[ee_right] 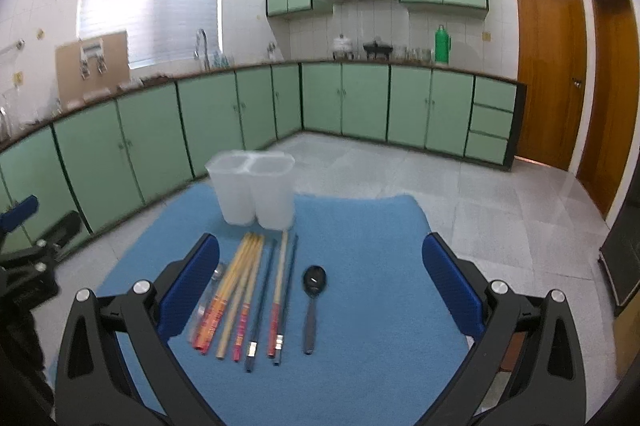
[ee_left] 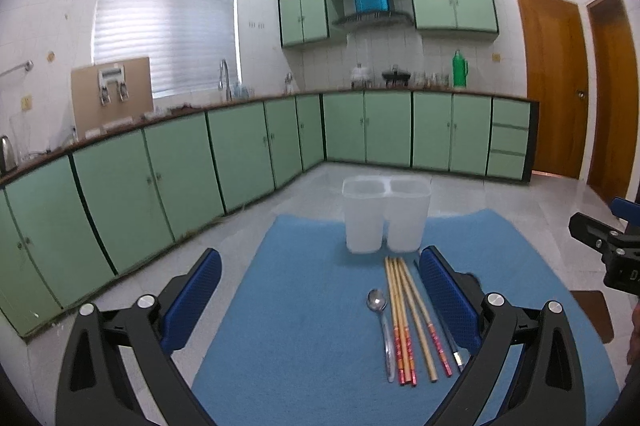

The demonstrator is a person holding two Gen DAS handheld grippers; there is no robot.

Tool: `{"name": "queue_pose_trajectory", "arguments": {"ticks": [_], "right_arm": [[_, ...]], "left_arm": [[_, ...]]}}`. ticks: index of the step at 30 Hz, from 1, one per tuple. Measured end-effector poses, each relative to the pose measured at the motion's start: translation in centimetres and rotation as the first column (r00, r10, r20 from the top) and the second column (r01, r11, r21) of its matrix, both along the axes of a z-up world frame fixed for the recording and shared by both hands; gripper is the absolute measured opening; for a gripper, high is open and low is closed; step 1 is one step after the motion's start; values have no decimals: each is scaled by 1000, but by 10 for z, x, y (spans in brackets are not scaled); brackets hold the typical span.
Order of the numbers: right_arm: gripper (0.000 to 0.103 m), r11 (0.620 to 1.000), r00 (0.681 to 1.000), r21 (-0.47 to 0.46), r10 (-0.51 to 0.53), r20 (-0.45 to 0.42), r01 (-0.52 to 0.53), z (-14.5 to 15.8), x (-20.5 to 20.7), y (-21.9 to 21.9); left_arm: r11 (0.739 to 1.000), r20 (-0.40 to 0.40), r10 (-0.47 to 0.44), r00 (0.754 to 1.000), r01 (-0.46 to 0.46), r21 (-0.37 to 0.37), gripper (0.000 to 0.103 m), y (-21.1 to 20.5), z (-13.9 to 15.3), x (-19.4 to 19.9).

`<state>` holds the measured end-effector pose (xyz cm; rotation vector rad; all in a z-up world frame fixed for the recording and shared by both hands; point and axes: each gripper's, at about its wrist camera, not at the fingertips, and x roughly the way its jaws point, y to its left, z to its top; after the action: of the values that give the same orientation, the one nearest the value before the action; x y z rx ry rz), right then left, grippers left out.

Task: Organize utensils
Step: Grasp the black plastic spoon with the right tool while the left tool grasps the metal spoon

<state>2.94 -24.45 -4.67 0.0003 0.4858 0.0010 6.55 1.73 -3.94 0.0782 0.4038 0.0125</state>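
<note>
A translucent two-compartment holder point(ee_left: 386, 214) point(ee_right: 252, 192) stands empty at the far side of a blue mat point(ee_left: 304, 306) point(ee_right: 368, 266). In front of it lie several wooden chopsticks with red ends point(ee_left: 404, 318) point(ee_right: 236, 290), dark chopsticks point(ee_right: 266, 298), a silver spoon point(ee_left: 378, 302) and a black spoon point(ee_right: 314, 290). My left gripper point(ee_left: 320, 290) hovers open above the mat, its right finger beside the chopsticks. My right gripper point(ee_right: 320, 286) hovers open with the black spoon between its fingers, nothing held.
The mat lies on a grey tiled floor point(ee_right: 500, 194). Green cabinets point(ee_left: 160, 182) run along the left and back. Wooden doors point(ee_right: 548, 66) stand at the right. The other gripper shows at each view's edge point(ee_left: 608, 246) point(ee_right: 32, 254).
</note>
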Motion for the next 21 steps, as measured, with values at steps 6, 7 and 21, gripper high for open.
{"name": "queue_pose_trajectory", "arguments": {"ticks": [6, 7, 21], "right_arm": [[98, 1000, 980, 14, -15, -197, 18, -46, 69, -4], [98, 1000, 975, 22, -14, -221, 19, -53, 78, -4], [74, 998, 879, 11, -47, -474, 59, -149, 176, 15]], "left_arm": [[999, -148, 39, 988, -36, 22, 97, 11, -36, 56], [999, -179, 45, 983, -43, 15, 97, 14, -44, 66], [999, -364, 34, 931, -39, -8, 97, 18, -107, 125]]}}
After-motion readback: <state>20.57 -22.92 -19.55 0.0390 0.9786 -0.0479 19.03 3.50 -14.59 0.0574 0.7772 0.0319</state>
